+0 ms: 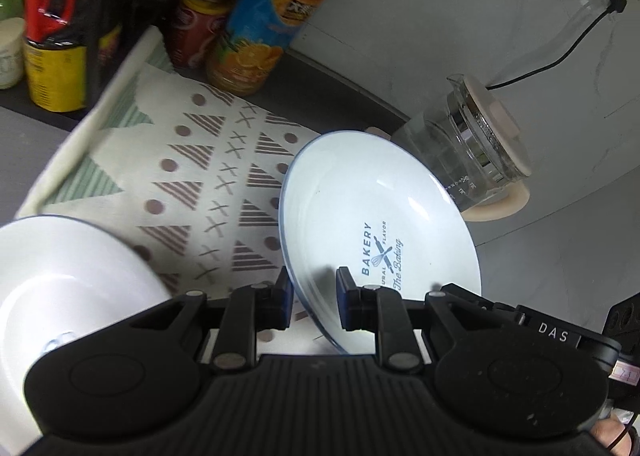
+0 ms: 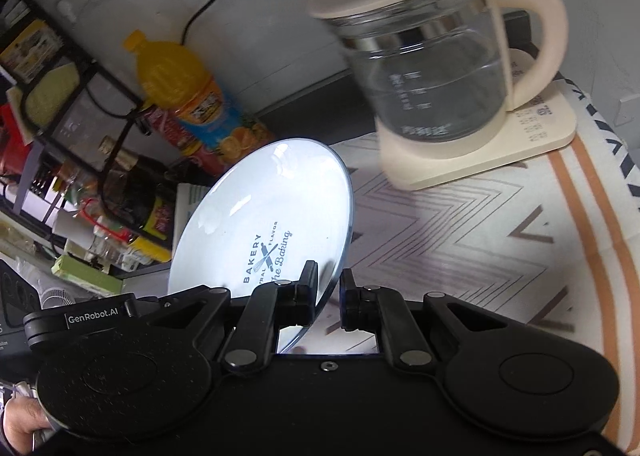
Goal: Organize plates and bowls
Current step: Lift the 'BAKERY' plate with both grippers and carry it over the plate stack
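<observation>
My left gripper (image 1: 313, 298) is shut on the rim of a white plate (image 1: 380, 216) with a blue "BAKERY" print, held tilted above the patterned cloth. A white bowl (image 1: 68, 284) lies at the lower left of the left wrist view, beside that gripper. My right gripper (image 2: 329, 294) is shut on the rim of a similar white "BAKERY" plate (image 2: 264, 216), also tilted and lifted over the cloth. I cannot tell if both views show the same plate.
A glass kettle with a cream lid and base (image 2: 440, 68) stands on the cloth at the back; it also shows in the left wrist view (image 1: 472, 152). An orange juice bottle (image 2: 184, 88), other bottles and a black rack (image 2: 80, 104) crowd the left. Cables run up the wall.
</observation>
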A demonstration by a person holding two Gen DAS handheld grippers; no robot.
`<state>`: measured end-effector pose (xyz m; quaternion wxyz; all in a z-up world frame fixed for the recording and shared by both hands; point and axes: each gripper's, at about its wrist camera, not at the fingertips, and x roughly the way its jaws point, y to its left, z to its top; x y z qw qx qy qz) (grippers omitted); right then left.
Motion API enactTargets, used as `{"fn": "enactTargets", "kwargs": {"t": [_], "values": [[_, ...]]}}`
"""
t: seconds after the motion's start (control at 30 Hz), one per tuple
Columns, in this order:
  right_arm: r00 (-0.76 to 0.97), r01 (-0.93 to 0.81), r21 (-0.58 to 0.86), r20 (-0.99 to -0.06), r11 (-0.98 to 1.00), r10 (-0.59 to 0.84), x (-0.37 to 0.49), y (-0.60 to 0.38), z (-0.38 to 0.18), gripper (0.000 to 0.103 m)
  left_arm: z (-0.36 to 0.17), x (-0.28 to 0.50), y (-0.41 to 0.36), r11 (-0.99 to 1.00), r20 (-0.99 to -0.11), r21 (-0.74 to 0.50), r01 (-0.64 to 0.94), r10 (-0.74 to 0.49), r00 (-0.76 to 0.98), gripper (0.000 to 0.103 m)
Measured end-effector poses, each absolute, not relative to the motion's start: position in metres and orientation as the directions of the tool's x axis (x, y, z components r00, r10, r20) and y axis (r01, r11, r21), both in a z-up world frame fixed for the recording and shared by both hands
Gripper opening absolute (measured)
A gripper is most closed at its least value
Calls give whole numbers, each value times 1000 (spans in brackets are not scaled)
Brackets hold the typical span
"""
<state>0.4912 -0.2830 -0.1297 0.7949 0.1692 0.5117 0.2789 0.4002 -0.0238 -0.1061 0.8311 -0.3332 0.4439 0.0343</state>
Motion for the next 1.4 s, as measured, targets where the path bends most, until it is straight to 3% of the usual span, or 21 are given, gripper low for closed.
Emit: {"fn": "enactTargets", "kwargs": {"t": [1.4], "values": [[337,-214,547,-737,809,587,332,-180,-129,10,-126,253,70,813,-803,-476,-335,-246,544,20]]}}
